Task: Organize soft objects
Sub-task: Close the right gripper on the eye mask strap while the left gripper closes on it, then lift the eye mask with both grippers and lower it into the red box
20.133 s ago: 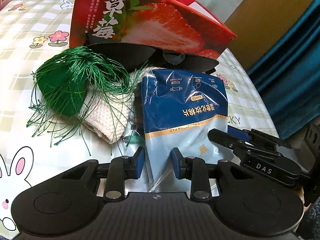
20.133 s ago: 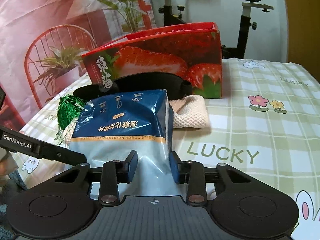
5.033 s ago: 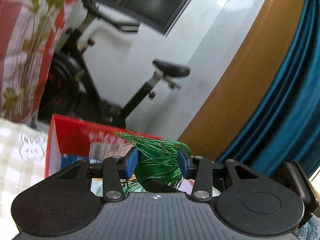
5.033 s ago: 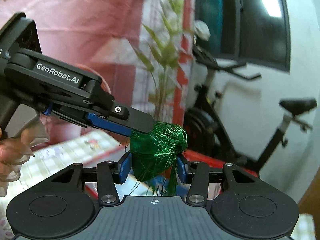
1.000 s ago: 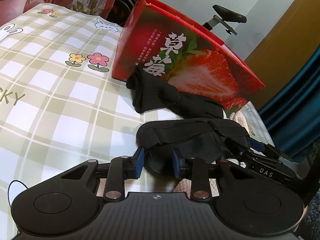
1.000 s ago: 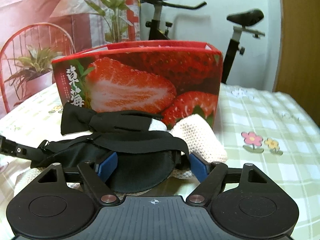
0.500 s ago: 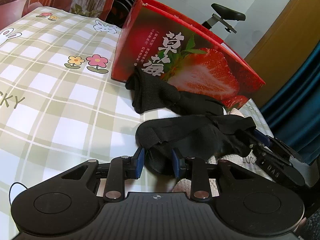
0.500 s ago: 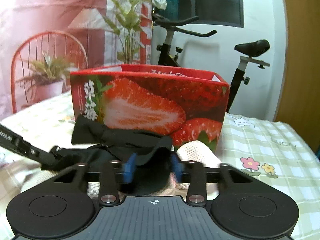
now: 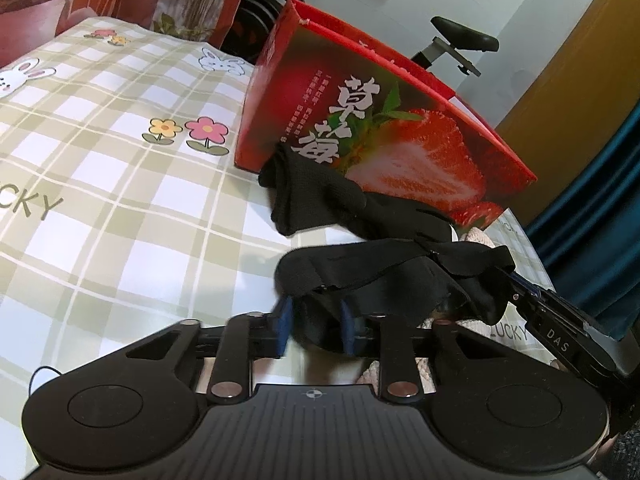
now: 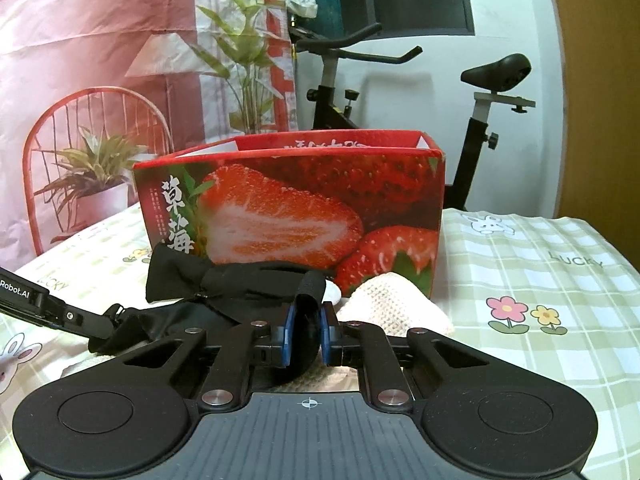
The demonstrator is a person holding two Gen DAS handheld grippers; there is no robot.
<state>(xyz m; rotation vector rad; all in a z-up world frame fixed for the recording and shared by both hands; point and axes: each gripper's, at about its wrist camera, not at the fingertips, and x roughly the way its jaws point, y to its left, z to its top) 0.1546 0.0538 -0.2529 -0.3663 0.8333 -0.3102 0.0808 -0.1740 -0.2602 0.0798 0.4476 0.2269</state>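
Right wrist view shows our right gripper [image 10: 307,334], wide a second ago, now closing on the black fabric eye mask with straps [image 10: 224,312] at lower centre, before the red strawberry-printed cardboard box [image 10: 304,208]; our left gripper [image 9: 314,326] closes on its other end, so we judge lifting comes next.

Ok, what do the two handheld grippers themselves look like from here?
Both are matte black, with ribbed bases, two round discs and silver pivot screws. The left gripper and right gripper have blue pads. White lettering shows on their sides: "DAS" on the right, "Robot.AI" on the left.
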